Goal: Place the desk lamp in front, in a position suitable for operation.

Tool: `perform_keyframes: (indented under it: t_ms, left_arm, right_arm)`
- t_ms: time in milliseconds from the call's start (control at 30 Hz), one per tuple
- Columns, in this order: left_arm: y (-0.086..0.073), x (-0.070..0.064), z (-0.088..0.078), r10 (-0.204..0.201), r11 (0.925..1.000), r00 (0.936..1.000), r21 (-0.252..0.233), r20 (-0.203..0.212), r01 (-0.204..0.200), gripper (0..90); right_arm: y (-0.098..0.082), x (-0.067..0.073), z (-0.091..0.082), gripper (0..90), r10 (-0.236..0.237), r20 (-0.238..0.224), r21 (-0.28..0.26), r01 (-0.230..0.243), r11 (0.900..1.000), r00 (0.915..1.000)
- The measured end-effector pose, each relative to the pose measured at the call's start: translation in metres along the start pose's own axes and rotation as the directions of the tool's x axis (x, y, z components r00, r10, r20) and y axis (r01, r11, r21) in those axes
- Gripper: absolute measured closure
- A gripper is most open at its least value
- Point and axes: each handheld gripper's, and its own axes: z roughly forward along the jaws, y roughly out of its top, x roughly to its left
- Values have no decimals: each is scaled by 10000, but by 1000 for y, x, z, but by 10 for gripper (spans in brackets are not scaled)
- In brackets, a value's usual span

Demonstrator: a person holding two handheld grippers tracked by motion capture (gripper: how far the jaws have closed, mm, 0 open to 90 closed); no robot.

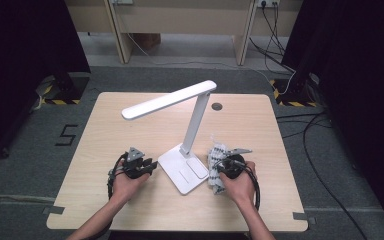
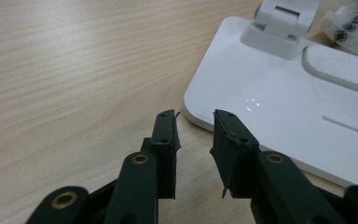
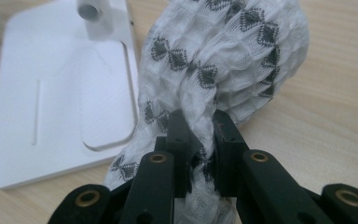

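Observation:
A white desk lamp stands mid-table, its flat base (image 1: 182, 172) between my hands and its long head (image 1: 167, 100) stretching left. In the high view my left gripper (image 1: 151, 165) lies just left of the base. In the left gripper view that gripper (image 2: 195, 126) is open, with bare table between the jaws and the base's rounded corner (image 2: 270, 93) just beyond the tips. A white waffle cloth with black diamond marks (image 1: 216, 152) lies bunched right of the base. My right gripper (image 3: 200, 126) is shut on a fold of this cloth (image 3: 223, 51), beside the lamp base (image 3: 42, 84).
The lamp's upright arm (image 1: 195, 122) leans over the table's middle. A round cable hole (image 1: 217, 106) sits near the wooden table's far edge. Cables (image 1: 310, 125) trail over the floor at the right. A wooden frame (image 1: 125, 30) stands behind the table.

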Motion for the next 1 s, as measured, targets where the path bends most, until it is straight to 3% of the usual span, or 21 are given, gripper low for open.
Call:
perform_keyframes:
  t_ms: [333,1000]
  left_arm:
    - [-1,3,15,78,9987,9998,508,-204,-68,746]
    - [9,4,25,211,9977,9994,647,-292,-192,764]
  right_arm:
    - [-4,4,13,803,-76,-345,460,92,9989,9994]
    - [-10,30,17,803,-610,-1106,576,676,9960,9920]
